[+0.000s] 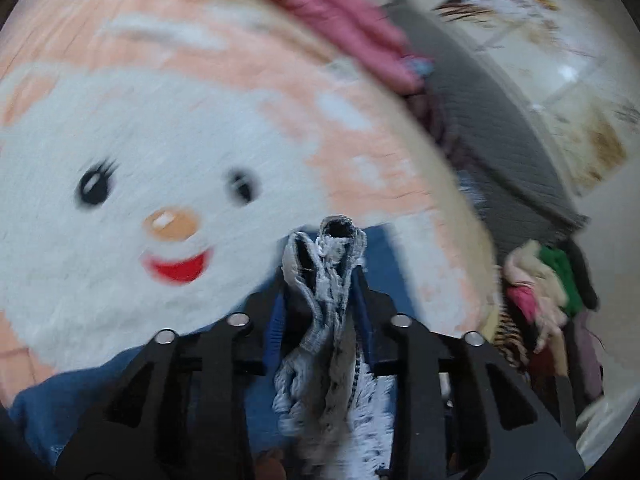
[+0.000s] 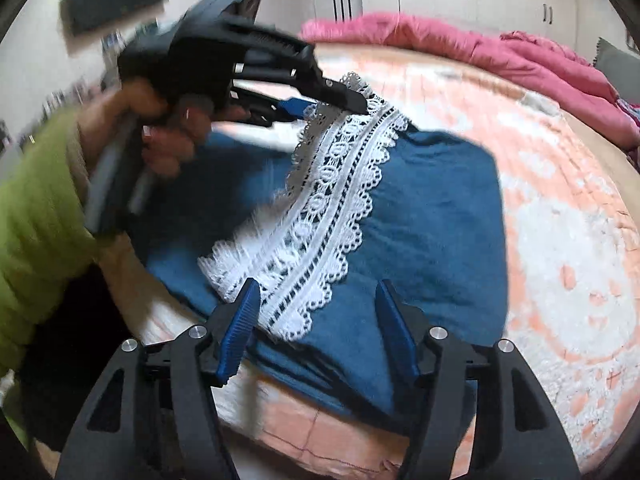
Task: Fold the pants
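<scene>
Blue pants [image 2: 432,208] with a white lace hem [image 2: 332,200] lie folded on the bed. In the right wrist view a hand holds my left gripper [image 2: 338,101] at the lace's far end, pinching it. From the left wrist view, the bunched lace [image 1: 324,320] stands squeezed between the pads of my left gripper [image 1: 322,288], with blue cloth [image 1: 60,400] below. My right gripper [image 2: 320,320] hovers open over the near part of the pants. The lace's near end lies just past its left fingertip [image 2: 244,312], and nothing is pinched.
The bed cover [image 1: 120,160] is peach and white with a snowman face. A pink quilt [image 2: 480,52] is heaped along the far side. A green sleeve [image 2: 36,220] fills the left. A grey mat [image 1: 500,140] and a clothes pile [image 1: 548,288] lie beside the bed on the floor.
</scene>
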`<state>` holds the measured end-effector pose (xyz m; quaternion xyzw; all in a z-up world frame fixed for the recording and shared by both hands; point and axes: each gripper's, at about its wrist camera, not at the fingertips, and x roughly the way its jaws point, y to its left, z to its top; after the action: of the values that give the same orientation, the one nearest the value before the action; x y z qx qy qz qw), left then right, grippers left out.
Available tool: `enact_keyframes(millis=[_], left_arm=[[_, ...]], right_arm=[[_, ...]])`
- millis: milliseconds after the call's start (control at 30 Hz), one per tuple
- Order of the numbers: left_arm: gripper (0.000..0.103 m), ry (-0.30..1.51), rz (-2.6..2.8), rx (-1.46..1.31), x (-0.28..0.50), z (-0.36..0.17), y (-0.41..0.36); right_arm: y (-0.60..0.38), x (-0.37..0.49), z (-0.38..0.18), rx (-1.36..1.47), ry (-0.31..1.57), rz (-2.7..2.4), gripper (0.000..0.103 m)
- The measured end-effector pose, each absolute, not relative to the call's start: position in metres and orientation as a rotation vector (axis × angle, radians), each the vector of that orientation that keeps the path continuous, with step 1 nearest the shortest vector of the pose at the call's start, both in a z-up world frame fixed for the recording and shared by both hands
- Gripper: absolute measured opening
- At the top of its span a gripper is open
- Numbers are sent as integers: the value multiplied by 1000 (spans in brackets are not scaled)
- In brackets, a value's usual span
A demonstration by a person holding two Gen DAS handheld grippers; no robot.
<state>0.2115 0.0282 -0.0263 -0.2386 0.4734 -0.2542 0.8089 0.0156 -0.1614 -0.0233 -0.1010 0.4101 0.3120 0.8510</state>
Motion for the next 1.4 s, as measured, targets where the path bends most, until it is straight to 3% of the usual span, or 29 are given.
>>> enact_keyframes(millis=[100,200,367,567,667,733,800,867,1067,1167,1400], left_arm=[[51,1013,-487,-529,213,-28,38],[57,968,-467,-534,205,-15,45],[59,955,-476,-499,198,-4,36],[59,1009,-424,-439,203,-18,25],[45,1035,-427,-439,207,-26,24],[31,1049,-429,-436,208,-31,22],[28,1049,-432,-421,208,-31,20],[23,1043,-440,-415,207,-29,19],[19,1045,-435,-409,206,-27,21],[18,1068,-413,-407,208,-33,23],[19,1077,-386,-386,207,-37,24]], right_arm=[[-161,15,-21,-209,857,664,60],[-164,8,-13,-187,808,697,60],[-143,-17,-3,-298,700,774,59],[-109,-12,-19,-413,745,707,51],[-94,-12,-28,-489,742,665,50],[-91,-11,-31,-491,739,649,36],[-95,-5,-28,-448,751,660,18],[-105,2,-24,-371,780,691,15],[-138,3,1,-175,755,832,15],[-123,2,-17,-226,823,826,15],[-93,-8,-29,-357,823,806,27]])
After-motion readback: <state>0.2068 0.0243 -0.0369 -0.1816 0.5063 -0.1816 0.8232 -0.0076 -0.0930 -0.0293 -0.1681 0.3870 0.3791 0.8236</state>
